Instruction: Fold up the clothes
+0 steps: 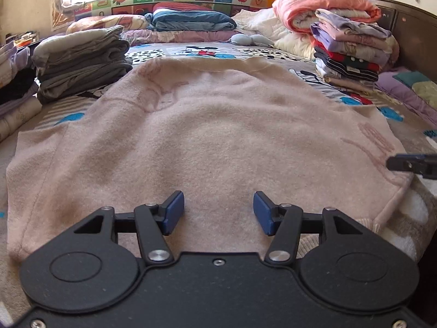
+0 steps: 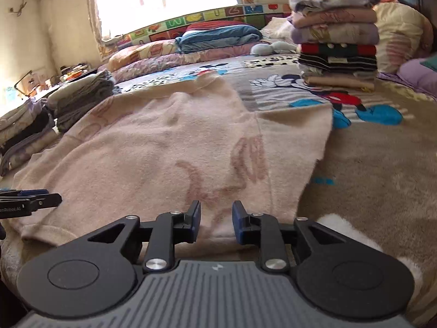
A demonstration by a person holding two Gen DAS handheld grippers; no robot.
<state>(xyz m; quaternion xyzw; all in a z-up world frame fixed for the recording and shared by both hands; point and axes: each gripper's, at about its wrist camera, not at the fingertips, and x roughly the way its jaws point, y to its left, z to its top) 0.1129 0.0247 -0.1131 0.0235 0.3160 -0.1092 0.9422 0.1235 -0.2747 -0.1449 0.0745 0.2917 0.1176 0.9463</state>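
A pale pink fleece top (image 1: pixel 213 136) lies spread flat on the bed, its hem nearest me. My left gripper (image 1: pixel 218 213) hovers open over the near hem with nothing between its blue pads. In the right wrist view the same pink top (image 2: pixel 164 142) shows faint pink lettering, with a sleeve spread out to the right. My right gripper (image 2: pixel 216 224) is open by a smaller gap just above the hem near that lettering, holding nothing. The right gripper's tip (image 1: pixel 409 164) pokes in at the right edge of the left view, and the left gripper's tip (image 2: pixel 30 203) at the left edge of the right view.
A stack of grey folded clothes (image 1: pixel 84 63) sits at the left, and a tall mixed stack (image 1: pixel 352 52) at the right (image 2: pixel 338 41). Pillows and blue bedding (image 1: pixel 188 19) line the headboard. The cartoon-print blanket (image 2: pixel 368 142) covers the bed.
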